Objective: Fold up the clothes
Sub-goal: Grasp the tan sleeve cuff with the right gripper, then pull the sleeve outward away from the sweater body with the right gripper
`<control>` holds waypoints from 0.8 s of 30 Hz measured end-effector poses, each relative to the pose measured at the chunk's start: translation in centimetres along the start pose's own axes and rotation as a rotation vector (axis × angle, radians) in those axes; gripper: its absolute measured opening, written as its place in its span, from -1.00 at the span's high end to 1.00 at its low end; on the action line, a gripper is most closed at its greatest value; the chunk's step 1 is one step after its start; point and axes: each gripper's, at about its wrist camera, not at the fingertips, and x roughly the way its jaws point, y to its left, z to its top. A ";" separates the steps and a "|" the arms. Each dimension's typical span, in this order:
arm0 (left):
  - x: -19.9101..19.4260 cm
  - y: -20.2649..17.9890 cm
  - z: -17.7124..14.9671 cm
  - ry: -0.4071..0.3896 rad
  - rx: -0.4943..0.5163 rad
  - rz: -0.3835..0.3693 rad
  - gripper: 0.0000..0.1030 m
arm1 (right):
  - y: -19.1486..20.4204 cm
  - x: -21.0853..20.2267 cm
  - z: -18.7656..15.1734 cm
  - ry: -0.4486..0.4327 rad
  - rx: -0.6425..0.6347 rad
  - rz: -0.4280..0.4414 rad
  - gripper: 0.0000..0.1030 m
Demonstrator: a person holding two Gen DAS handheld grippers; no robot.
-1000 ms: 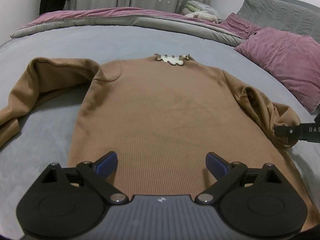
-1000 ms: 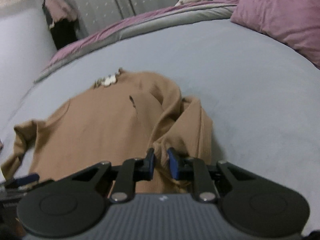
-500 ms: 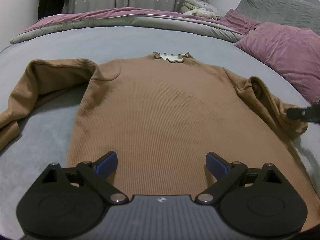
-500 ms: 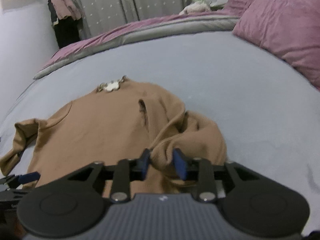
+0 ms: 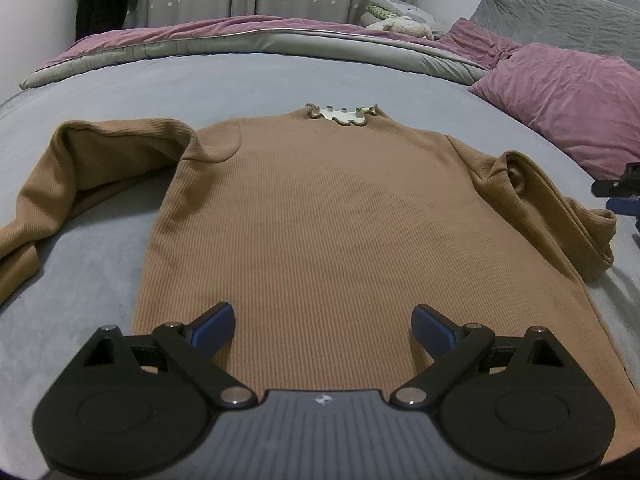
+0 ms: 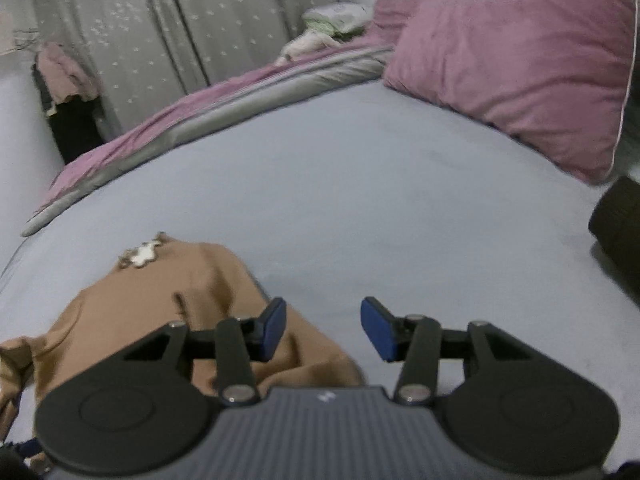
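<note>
The tan ribbed knit sweater (image 5: 320, 220) lies flat on the grey bedsheet (image 5: 160, 80). The left gripper (image 5: 322, 326) hovers spread wide above its hem; the right gripper (image 6: 323, 328) gapes empty beside its bunched sleeve (image 5: 560, 216).

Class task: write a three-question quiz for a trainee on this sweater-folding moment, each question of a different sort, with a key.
1. True or false: the right gripper is shut on the sweater's sleeve.
2. Multiple choice: the brown sweater lies on A) a wooden floor, B) the grey bed sheet, C) a chair.
3. Fill in: the left gripper hovers, jaws wide, over the sweater's ____ end, opposite the collar.

Key:
1. False: its jaws stand apart and hold nothing.
2. B.
3. Hem.
</note>
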 end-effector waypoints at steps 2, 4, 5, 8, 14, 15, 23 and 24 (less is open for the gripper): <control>0.0 0.0 0.0 0.001 0.003 0.001 -0.86 | -0.5 1.1 0.2 0.024 0.006 0.004 0.14; 0.1 -0.1 0.0 0.001 0.008 0.003 -0.87 | -0.6 2.2 0.3 0.048 -0.004 0.006 0.14; 0.2 -0.1 0.0 0.002 0.011 0.004 -0.87 | -0.5 2.8 0.3 0.061 -0.012 0.004 0.15; 0.3 -0.2 -0.1 0.001 0.024 0.009 -0.87 | 0.1 4.3 -0.2 0.107 -0.043 0.009 0.15; 0.4 -0.3 -0.1 0.000 0.031 0.011 -0.88 | 1.8 5.8 -1.5 0.140 -0.097 0.011 0.61; 0.4 -0.3 -0.1 0.000 0.031 0.011 -0.88 | 2.0 5.6 -1.4 0.129 -0.103 0.003 0.76; 0.4 -0.3 -0.1 -0.001 0.034 0.012 -0.88 | 2.8 4.1 -0.5 0.038 -0.155 -0.064 0.84; 0.4 -0.3 -0.2 -0.002 0.035 0.012 -0.88 | 2.7 3.7 0.0 0.012 -0.158 -0.079 0.84</control>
